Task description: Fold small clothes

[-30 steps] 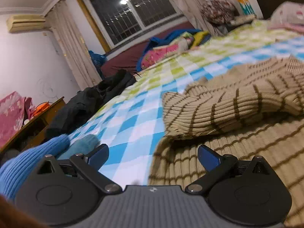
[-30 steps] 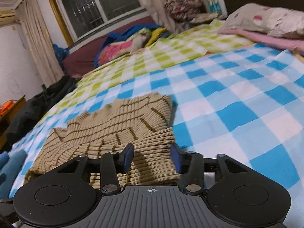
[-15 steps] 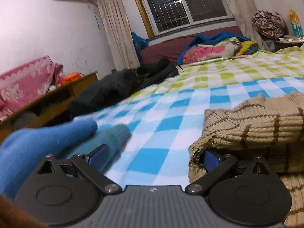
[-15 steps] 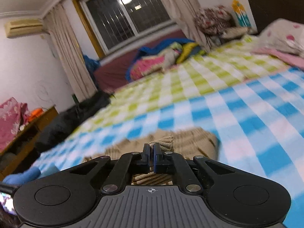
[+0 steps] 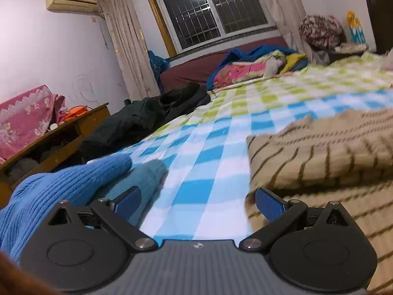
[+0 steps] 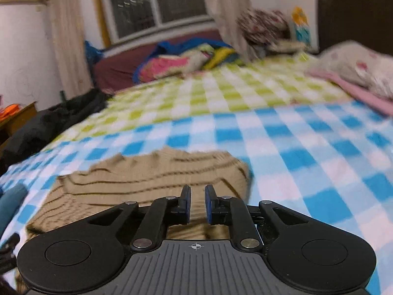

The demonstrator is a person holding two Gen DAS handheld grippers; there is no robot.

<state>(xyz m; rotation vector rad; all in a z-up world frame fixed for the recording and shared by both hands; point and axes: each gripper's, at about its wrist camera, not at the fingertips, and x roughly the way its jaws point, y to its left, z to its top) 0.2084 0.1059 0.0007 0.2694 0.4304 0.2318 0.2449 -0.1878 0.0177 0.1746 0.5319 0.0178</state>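
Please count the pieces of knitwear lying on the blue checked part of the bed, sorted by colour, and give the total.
Tan with brown stripes: 1, the striped sweater
Bright blue: 1, the blue knit
Teal: 1, the teal knit, partly under the blue one
Total: 3

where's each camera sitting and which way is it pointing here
Left wrist: sits on the left gripper, looking along its wide-open jaws over the checked bed toward the window; blue knit garment at left, striped tan sweater at right.
Right wrist: sits on the right gripper, facing the same way; its jaws are opening just above the sweater, pillow at right.
Shared: sweater, bed, window, dark clothes pile.
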